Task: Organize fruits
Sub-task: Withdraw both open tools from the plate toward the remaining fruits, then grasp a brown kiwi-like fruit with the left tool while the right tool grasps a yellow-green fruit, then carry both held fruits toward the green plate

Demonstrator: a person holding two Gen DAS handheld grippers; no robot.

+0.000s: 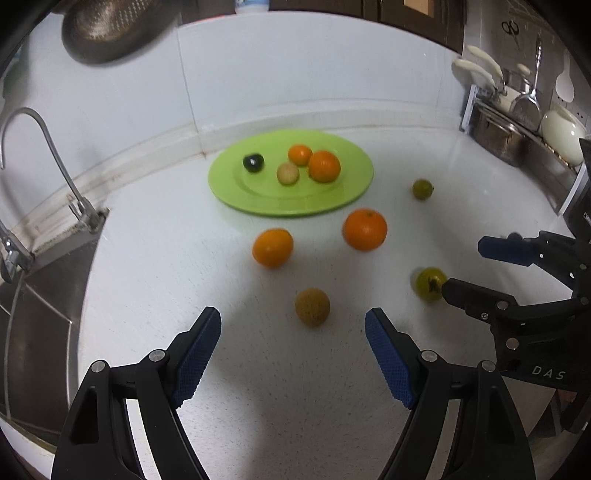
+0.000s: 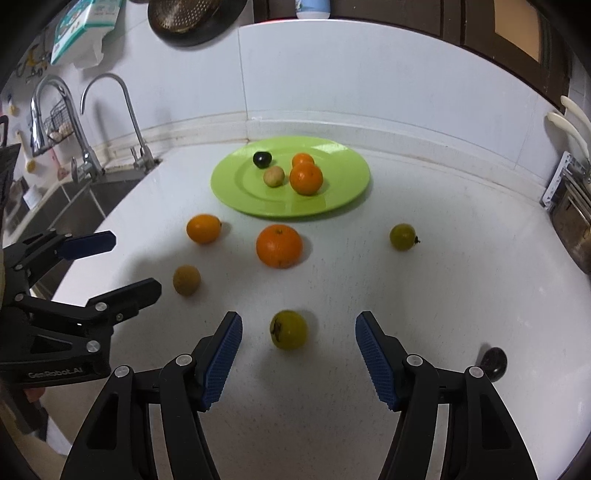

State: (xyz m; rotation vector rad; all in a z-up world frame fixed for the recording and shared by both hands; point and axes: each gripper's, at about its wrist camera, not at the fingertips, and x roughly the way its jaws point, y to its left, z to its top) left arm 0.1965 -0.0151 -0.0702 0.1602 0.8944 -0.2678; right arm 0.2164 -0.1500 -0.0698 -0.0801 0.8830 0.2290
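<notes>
Four fruits lie on the green plate (image 1: 229, 192) at the back of the white bench (image 1: 295, 369): a dark fruit (image 1: 253, 163), a pale round one (image 1: 287, 173) and two oranges, the small orange (image 1: 300, 154) touching the big orange (image 1: 324, 166) in front of it.

Loose on the bench in front of the plate lie two more oranges, the left orange (image 1: 272, 247) and the right orange (image 1: 365, 229), well apart from each other. Nearer the cameras sits a brown fruit (image 1: 312, 307), and off to the right a far green fruit (image 1: 422, 189) and a near green fruit (image 1: 428, 283). In the right wrist view a black fruit (image 2: 494, 363) lies at the right edge, partly hidden behind the tool's finger.

Left tool (image 1: 293, 328) stands wide open and holds nothing; the brown fruit lies on the bench just ahead of its blue pads (image 1: 195, 363), in line with the gap but not between them and touching neither. Right tool (image 2: 299, 332) is open too, less wide, and empty; the near green fruit sits on the bench at the mouth of its gap, clear of both pads. Both tools point downward at the bench, side by side, each seen at the edge of the other's view.

At the left is a sink (image 2: 85, 199) with a tap (image 2: 122, 110); a colander (image 1: 107, 33) hangs on the wall above.
</notes>
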